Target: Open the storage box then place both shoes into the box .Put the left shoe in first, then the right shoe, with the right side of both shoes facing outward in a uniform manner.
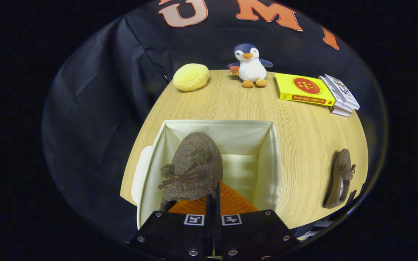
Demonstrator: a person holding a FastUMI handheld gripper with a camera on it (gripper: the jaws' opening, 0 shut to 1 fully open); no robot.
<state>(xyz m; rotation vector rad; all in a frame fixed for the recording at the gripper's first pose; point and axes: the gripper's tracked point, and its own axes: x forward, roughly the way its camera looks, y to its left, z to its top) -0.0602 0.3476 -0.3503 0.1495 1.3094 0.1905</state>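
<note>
My jaws (213, 197) pinch the fuzzy brown shoe with a bow (192, 167) by its edge, holding it inside the open cream cloth box (271, 159) so it goes first. The other brown shoe (340, 178) waits on the desk (230, 105) right of the box.

The storage box (267, 159) is a pale cream fabric bin, open at the top, standing on the wooden worktop (303, 130) just ahead of the tool (213, 197), whose fingers are closed together on the heel of the shoe. One brown woolly shoe (194, 163) with a bow and pompoms hangs inside the box on its left side, toe pointing away. The second shoe (340, 177) lies on the worktop well to the right of the box, near the edge.
</note>
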